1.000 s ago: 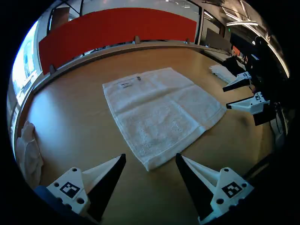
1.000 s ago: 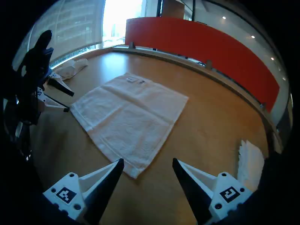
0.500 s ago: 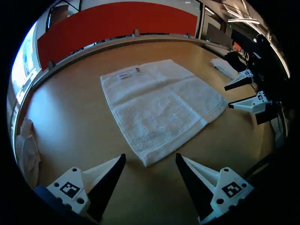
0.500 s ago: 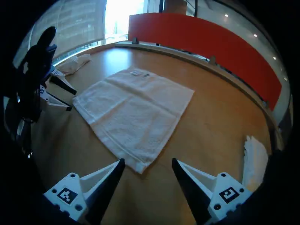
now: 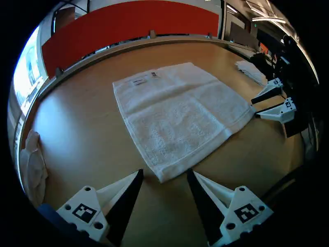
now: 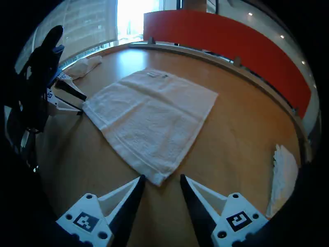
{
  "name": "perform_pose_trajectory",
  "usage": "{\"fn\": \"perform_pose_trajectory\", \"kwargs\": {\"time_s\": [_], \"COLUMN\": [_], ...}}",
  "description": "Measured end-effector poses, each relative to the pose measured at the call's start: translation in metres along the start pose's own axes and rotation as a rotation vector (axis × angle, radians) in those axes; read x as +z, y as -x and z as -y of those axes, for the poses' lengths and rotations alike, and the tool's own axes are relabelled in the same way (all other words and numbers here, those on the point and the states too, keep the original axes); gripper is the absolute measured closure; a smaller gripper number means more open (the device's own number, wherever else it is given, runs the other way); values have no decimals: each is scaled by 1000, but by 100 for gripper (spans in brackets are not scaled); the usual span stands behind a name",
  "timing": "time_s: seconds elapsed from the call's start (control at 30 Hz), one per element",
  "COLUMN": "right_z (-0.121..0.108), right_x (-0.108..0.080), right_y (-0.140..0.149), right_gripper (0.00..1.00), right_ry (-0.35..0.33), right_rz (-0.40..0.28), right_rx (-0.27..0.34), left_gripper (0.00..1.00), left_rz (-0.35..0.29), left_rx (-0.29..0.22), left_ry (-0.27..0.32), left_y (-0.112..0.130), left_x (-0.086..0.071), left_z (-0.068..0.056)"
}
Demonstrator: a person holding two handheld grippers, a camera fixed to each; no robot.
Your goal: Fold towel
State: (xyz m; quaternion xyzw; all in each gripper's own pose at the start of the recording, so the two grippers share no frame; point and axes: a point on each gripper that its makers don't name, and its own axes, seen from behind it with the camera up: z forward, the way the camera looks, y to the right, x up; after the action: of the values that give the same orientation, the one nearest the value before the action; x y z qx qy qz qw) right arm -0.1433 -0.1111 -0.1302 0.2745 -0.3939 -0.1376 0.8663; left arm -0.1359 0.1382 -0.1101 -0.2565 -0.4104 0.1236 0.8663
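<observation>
The left gripper [image 5: 164,171] has 2 white, black-faced fingers [image 5: 107,197] bearing square markers [image 5: 84,213].

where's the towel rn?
The towel lies flat in the middle of the wooden table, centre of both views; one corner sits just ahead of the left gripper, another just ahead of the right gripper.

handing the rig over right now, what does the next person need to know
Left gripper: open, fingers either side of one corner of the towel, not gripping.
Right gripper: open, poised the same way at the neighbouring corner.
Towel: flat on the wooden table.
Done: both grippers lined up at corners.
Left: close on both corners, lift, fold over.
</observation>
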Motion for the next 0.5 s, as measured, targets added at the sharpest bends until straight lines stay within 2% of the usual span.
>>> {"fn": "perform_pose_trajectory", "kwargs": {"time_s": [0.2, 0.5], "right_z": [0, 4], "right_x": [0, 0], "right_y": [-1, -2], "right_gripper": [42, 55], "right_ry": [-4, -16], "right_rz": [1, 2], "right_rx": [13, 26], "left_gripper": [34, 45], "left_rz": [11, 24], "left_rx": [-6, -18], "left_ry": [-1, -11], "left_y": [-1, 0], "left_x": [1, 1], "left_z": [-3, -1]}}
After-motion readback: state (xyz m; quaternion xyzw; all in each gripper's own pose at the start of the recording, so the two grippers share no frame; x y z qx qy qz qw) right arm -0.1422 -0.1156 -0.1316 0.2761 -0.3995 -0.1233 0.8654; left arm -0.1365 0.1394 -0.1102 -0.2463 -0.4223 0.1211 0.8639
